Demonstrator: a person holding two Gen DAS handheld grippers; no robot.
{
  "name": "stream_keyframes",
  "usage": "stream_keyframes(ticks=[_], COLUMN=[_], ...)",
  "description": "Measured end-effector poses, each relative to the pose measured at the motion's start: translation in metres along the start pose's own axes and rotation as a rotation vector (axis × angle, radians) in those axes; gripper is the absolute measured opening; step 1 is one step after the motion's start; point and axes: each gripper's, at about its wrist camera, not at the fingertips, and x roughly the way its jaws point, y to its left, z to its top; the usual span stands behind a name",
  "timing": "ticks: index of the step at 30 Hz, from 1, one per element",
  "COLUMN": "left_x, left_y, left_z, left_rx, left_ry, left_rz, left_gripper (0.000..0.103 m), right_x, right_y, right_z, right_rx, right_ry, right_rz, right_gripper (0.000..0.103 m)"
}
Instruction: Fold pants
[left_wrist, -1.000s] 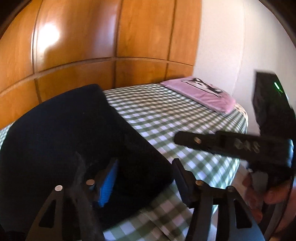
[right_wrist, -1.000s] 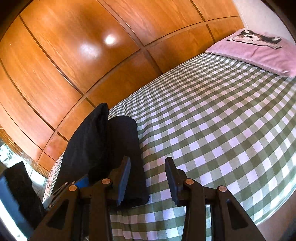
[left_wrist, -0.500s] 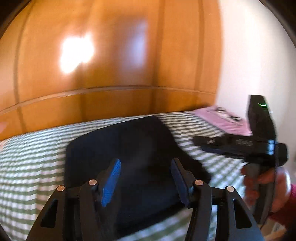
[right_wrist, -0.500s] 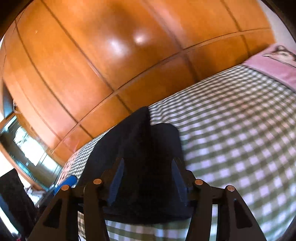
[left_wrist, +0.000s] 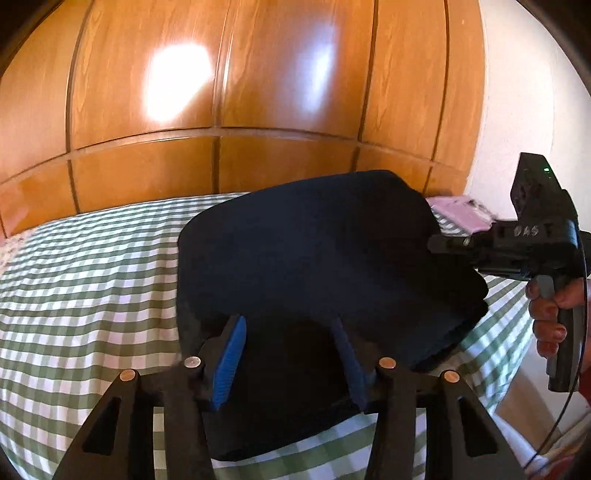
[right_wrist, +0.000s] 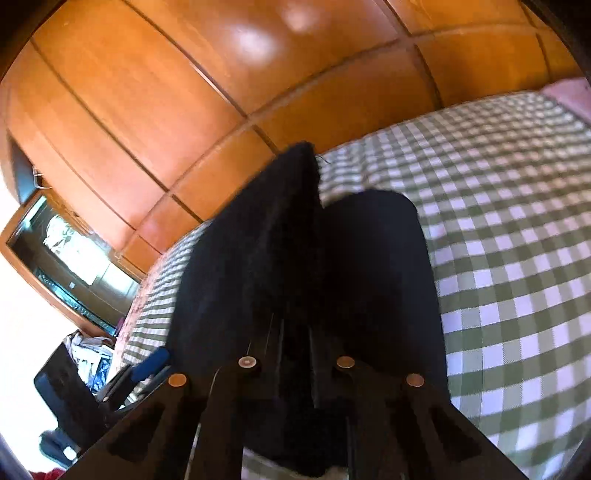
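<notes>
Since a second ago the right gripper (right_wrist: 295, 373) has closed: its jaws, then spread over the bed, are now clenched on a raised fold of the pants (left_wrist: 317, 258), which stands up as a dark ridge between them in the right wrist view. The left gripper (left_wrist: 291, 354) has swung round; its jaws are still released, their blue pads (left_wrist: 231, 360) hovering over the near end of the folded cloth and gripping nothing.

The pants lie as a thick dark bundle near the front edge of the bed (left_wrist: 85, 280), on the checked cover, with the right gripper (left_wrist: 517, 243) meeting their right end.

The risk I see is in the pinch: it seems to take only the upper layers, so a lift could peel them off and open the fold. With the left jaws empty, the near end may sag or slide off the bed's front edge.

The only container I can see is a dark bin (right_wrist: 70, 398) beside the bed, holding crumpled light things, too small to identify.
</notes>
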Motion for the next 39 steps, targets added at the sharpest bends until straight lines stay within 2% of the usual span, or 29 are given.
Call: stream_keyframes(ticks=[3,5,7,8,10,12,14,15,19,22,24,27,29,30,32,36,39], left_x=[-0.004,-0.001,0.006,0.008,0.008,0.002,-0.002,-0.005,-0.003,0.023,0.057,0.104,0.125,0.130,0.137,0.150,0.148], left_y=[-0.005,-0.013,-0.019,-0.023,-0.029,-0.030,-0.023,-0.018,-0.002,0.001,0.003,0.000,0.001,0.003,0.009,0.018,0.020], left_z=[-0.001,-0.005,-0.011,-0.014,-0.017,-0.012,-0.001,0.010,0.053,0.087,0.104,0.107,0.101,0.099,0.096,0.092,0.087], left_rx=[-0.001,0.019,0.052,0.071,0.104,0.108,0.069,0.035,-0.026,-0.002,0.026,0.093,0.108,0.099,0.047,-0.029,-0.037], left_ry=[-0.003,0.002,0.019,0.014,0.010,0.029,0.041,0.040,0.004,0.037,0.110,0.249,0.293,0.302,0.308,0.304,0.279], left_rz=[-0.037,-0.031,-0.013,-0.006,0.018,-0.006,-0.039,-0.054,-0.009,0.043,0.071,0.122,0.125,0.124,0.104,0.077,0.075], left_gripper=[0.049,0.049,0.049,0.049,0.049,0.049,0.049,0.049,0.049,0.050,0.050,0.050,0.050,0.050,0.051,0.053,0.053], right_x=[-0.022,-0.020,-0.007,0.000,-0.001,-0.006,-0.018,-0.027,-0.038,-0.014,0.012,0.045,0.062,0.069,0.076,0.079,0.080], right_y=[0.006,-0.003,-0.023,-0.036,-0.045,-0.041,-0.026,-0.021,0.024,0.051,0.055,0.049,0.038,0.029,0.007,-0.024,-0.023], right_z=[0.003,-0.001,-0.011,-0.019,-0.023,-0.023,-0.016,-0.010,0.013,0.033,0.049,0.057,0.059,0.058,0.057,0.047,0.044], right_rx=[-0.002,0.021,0.066,0.116,0.181,0.184,0.131,0.097,-0.121,-0.256,-0.299,-0.336,-0.335,-0.315,-0.254,-0.150,-0.176], right_ry=[-0.039,-0.015,0.022,0.034,0.000,-0.003,-0.038,-0.059,-0.131,-0.109,-0.054,0.003,0.034,0.055,0.074,0.041,0.026], right_rz=[-0.021,-0.056,-0.129,-0.120,-0.069,-0.068,-0.092,-0.102,-0.147,-0.191,-0.198,-0.268,-0.326,-0.364,-0.393,-0.307,-0.322], right_gripper=[0.010,0.010,0.006,0.006,0.006,0.006,0.013,0.013,0.013,0.013,0.013,0.013,0.013,0.009,0.009,0.009,0.009])
